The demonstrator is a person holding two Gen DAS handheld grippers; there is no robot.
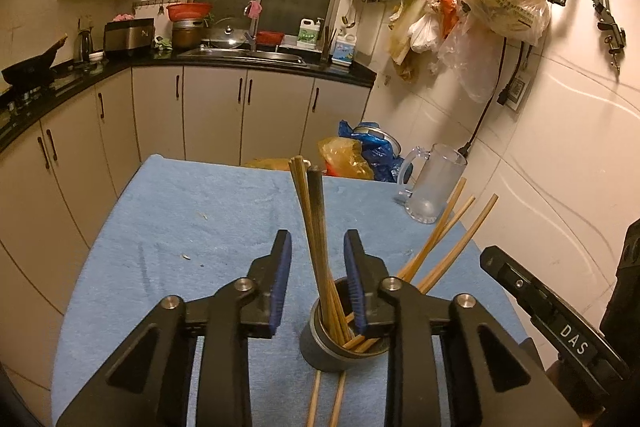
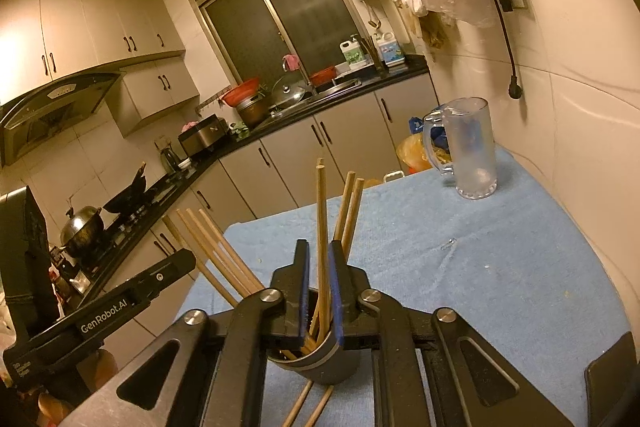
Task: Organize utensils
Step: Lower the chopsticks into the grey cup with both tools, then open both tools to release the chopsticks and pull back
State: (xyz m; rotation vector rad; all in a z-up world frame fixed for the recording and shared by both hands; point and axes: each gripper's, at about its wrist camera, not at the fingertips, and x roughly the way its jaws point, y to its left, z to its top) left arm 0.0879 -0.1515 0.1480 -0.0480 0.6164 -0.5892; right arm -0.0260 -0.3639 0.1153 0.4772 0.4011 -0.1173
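We are working over a blue cloth spread on the table, where a dark round holder is standing upright with wooden chopsticks fanning out of it. Our left gripper is hanging spread above the holder, a bundle of chopsticks rising between its blue pads without touching them. Our right gripper is sitting nearly pressed together around one chopstick; we cannot tell whether it is truly pinching. Two loose chopsticks are lying on the cloth just beside the holder, and a glass mug is standing well apart.
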